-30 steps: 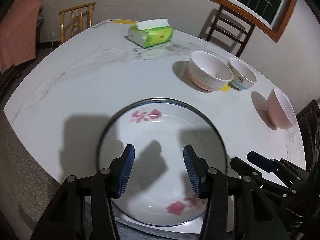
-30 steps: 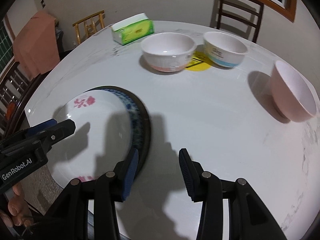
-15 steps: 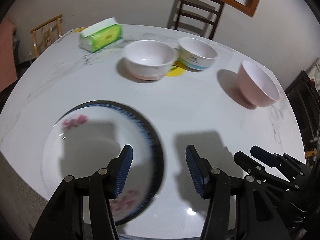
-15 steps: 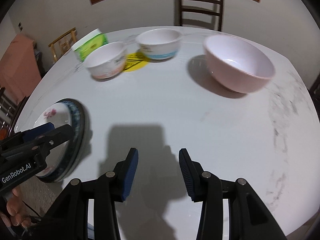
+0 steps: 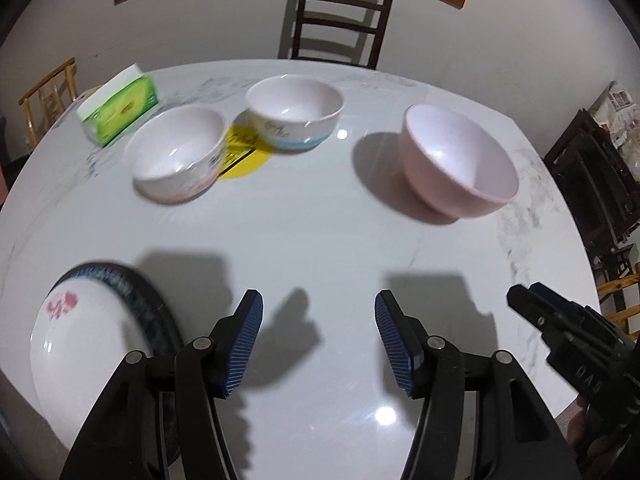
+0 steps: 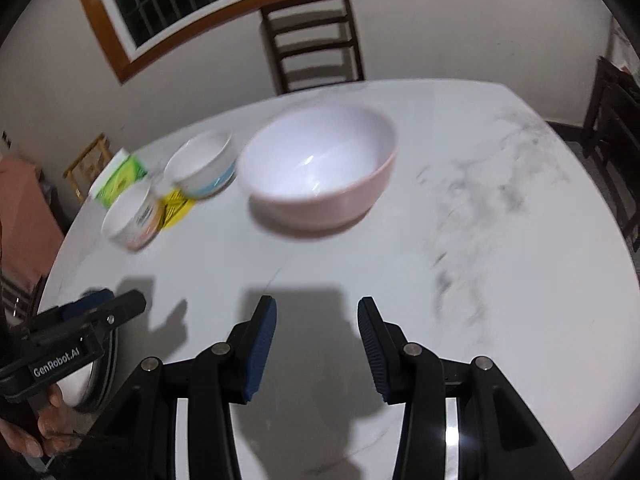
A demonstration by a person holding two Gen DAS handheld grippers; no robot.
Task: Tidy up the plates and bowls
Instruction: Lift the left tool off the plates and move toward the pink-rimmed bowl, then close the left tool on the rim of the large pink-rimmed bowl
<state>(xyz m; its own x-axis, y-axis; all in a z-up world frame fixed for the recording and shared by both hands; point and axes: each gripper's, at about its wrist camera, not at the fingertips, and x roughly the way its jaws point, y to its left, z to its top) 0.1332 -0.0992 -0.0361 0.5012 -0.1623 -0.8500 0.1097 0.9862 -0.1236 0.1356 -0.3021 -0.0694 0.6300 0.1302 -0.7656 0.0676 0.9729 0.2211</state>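
Since a second ago both views have swung right, off the floral plate and toward the bowls. That plate now sits at the bench's near-left edge, atop a dark-rimmed one. Further back stand a white bowl, a blue-banded bowl, and, well apart to the right, the pink bowl. The left gripper and right gripper both hover spread wide, empty. The bowls look stiff, glossy, probably slippery and chippable; pinching across a rim seems safest.
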